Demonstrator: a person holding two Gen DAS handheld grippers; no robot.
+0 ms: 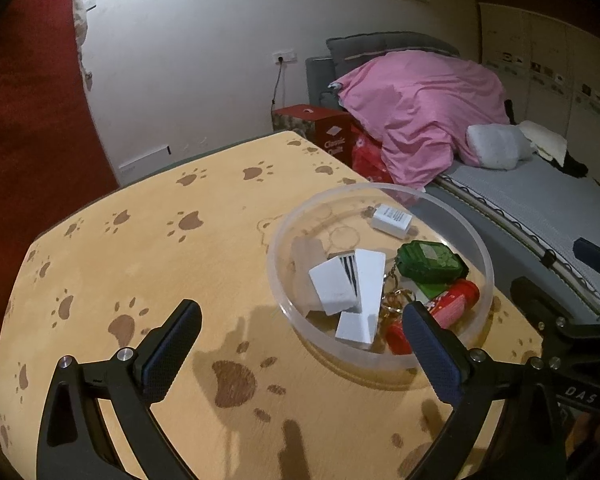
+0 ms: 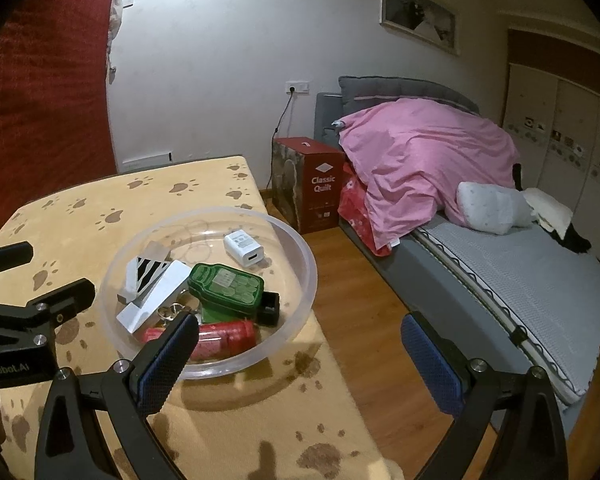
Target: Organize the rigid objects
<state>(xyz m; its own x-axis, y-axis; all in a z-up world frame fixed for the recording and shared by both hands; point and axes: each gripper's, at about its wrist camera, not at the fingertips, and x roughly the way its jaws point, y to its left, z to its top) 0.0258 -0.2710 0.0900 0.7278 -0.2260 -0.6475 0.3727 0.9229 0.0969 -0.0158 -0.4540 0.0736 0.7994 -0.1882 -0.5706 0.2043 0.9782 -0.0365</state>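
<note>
A clear plastic bowl sits near the right edge of a yellow paw-print table. Inside lie white boxes, a white charger, a green case, a red bottle and keys. My left gripper hangs open above the table, its right finger over the bowl's near rim. My right gripper is open too, its left finger over the bowl's near side, its right finger over the floor. Both are empty.
A bed with a pink quilt stands to the right. A red box sits on the wooden floor beside it. A red curtain hangs at the left. The other gripper's frame shows at each view's edge.
</note>
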